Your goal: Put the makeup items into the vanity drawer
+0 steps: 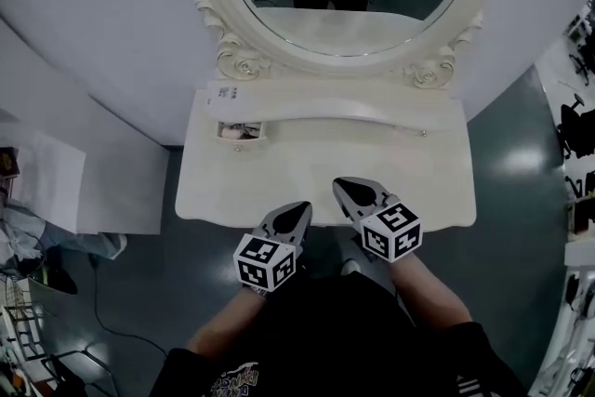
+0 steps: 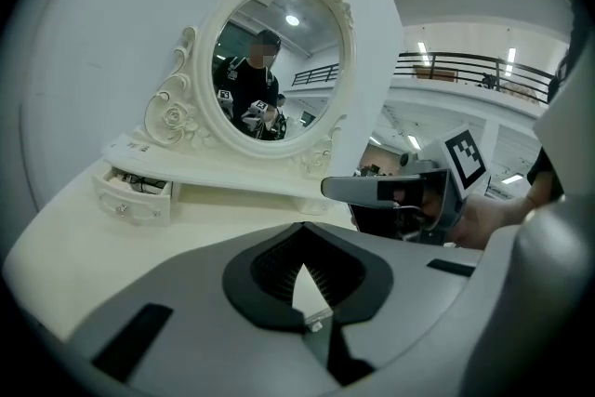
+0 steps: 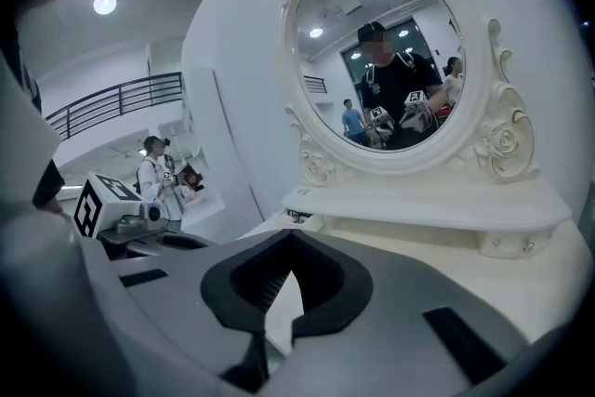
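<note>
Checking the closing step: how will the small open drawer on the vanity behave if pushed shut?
The drawer looks small and thin-walled, so it probably slides with a light push. The items inside may shift. Its knob is tiny; a push there might slip off, so the flat front seems safer.

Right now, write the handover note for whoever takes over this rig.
Left gripper: shut, empty, at the front edge of the tabletop.
Right gripper: shut, empty, beside it.
Drawer: open at the tabletop's back left, with small items inside, too small to identify.
Done: no makeup shows on the tabletop.
Left: probably only closing the drawer.
</note>
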`<state>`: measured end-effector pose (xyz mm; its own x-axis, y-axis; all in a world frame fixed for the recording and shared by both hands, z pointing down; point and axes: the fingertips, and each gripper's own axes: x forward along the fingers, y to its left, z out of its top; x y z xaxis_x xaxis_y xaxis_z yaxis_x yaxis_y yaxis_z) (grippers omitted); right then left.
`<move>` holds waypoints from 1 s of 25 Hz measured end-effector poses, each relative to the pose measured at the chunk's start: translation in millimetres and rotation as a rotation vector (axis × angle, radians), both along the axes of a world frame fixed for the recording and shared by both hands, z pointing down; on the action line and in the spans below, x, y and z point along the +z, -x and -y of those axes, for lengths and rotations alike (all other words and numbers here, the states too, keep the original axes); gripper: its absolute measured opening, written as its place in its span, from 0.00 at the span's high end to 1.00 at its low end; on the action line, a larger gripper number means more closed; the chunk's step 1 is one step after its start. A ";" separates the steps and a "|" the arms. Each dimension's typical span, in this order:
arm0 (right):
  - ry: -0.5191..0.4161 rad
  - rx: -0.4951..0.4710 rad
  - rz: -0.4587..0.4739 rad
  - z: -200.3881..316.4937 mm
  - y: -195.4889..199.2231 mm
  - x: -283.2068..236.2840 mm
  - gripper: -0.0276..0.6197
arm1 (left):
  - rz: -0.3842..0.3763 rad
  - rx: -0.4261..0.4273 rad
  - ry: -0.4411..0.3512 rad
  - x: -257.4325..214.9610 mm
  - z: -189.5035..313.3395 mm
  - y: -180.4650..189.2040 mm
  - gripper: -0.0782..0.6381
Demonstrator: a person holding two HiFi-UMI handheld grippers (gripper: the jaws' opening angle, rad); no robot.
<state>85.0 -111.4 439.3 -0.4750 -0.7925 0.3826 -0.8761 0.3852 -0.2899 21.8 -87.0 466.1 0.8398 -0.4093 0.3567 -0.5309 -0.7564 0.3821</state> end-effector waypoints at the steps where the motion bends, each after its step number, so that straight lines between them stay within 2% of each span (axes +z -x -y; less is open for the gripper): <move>1: -0.001 -0.005 0.003 -8.9 -3.0 -1.4 0.91 | 0.000 -0.004 -0.004 -1.9 -5.7 -3.8 0.89; 16: -0.026 -0.068 0.032 -110.7 -42.1 -3.0 0.91 | 0.029 -0.097 -0.028 -6.2 -85.3 -41.6 0.89; 25: 0.017 -0.128 0.073 -154.5 -61.5 5.9 0.91 | 0.042 -0.173 -0.002 -0.5 -131.7 -56.8 0.89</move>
